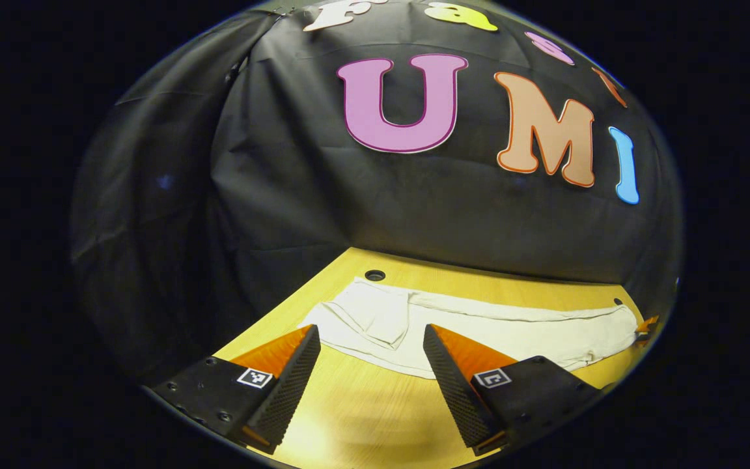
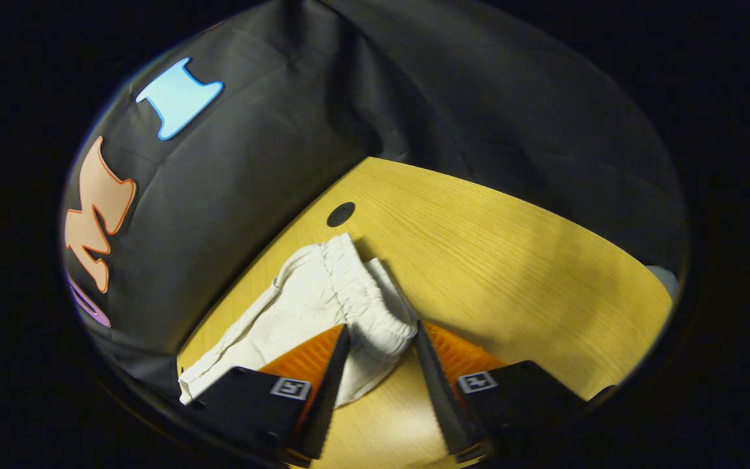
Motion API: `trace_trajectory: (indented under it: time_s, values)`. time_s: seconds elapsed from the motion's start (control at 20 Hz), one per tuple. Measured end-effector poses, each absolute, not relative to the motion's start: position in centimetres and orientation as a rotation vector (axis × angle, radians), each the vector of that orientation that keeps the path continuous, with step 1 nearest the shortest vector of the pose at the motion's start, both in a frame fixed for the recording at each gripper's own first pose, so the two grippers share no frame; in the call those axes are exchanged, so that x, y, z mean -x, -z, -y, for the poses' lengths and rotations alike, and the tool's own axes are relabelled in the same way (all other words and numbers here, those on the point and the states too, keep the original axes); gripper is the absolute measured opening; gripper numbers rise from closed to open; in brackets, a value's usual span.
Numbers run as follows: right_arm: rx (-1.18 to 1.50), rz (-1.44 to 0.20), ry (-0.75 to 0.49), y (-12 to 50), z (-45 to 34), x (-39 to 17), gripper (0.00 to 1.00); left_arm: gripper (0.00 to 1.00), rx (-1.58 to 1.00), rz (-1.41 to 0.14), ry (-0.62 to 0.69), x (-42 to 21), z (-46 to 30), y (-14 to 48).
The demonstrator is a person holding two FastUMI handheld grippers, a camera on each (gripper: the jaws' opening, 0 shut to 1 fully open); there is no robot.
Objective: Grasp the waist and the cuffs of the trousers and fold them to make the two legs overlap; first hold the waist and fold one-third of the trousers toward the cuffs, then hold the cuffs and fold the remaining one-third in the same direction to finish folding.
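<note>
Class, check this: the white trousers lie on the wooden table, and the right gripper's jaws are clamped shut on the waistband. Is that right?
Not quite. In the right gripper view, the right gripper has its jaws open around the waistband. The white trousers do lie on the wooden table.

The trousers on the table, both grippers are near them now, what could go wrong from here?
1. The right gripper straddles the bunched elastic waist; closing there may pinch only part of the gathered cloth, which could slip out on lifting.
2. The left gripper is open, short of the cuff end of the trousers, gripping nothing; lifting the waist alone could drag the legs askew.
3. The wooden table looks smooth, so the cloth may slide.
</note>
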State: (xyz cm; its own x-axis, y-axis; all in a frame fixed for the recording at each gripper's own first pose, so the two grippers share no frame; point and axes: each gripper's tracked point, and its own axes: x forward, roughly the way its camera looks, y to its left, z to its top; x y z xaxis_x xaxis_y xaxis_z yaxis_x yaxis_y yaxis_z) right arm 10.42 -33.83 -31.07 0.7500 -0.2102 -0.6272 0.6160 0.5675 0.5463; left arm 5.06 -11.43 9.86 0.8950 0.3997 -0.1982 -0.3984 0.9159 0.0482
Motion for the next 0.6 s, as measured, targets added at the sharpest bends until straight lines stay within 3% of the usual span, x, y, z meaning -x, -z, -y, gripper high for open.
trace_trajectory:
  time_s: [0.1,0.15,0.2,0.35,0.4,0.6]
  values:
    - [-0.854,-0.540,0.513,30.7,33.8,-10.2,0.47,0.96,0.006,-0.210,-0.419,-5.1,11.7,-9.7]
    - [-0.863,-0.528,0.518,30.8,34.0,-10.6,0.41,0.96,0.014,-0.210,-0.420,-5.0,12.0,-9.5]
    - [-0.861,-0.519,0.515,30.5,34.1,-10.8,0.20,0.96,0.020,-0.207,-0.419,-4.9,12.2,-9.6]
    - [-0.823,-0.518,0.529,30.2,34.1,-10.7,0.18,0.96,0.022,-0.207,-0.414,-4.8,12.8,-9.4]
    - [-0.823,-0.512,0.530,30.0,33.9,-10.9,0.11,0.96,0.023,-0.207,-0.409,-4.8,12.9,-9.5]
    - [-0.803,-0.489,0.539,28.3,33.6,-10.6,0.11,0.96,0.017,-0.203,-0.375,-5.0,13.5,-9.4]
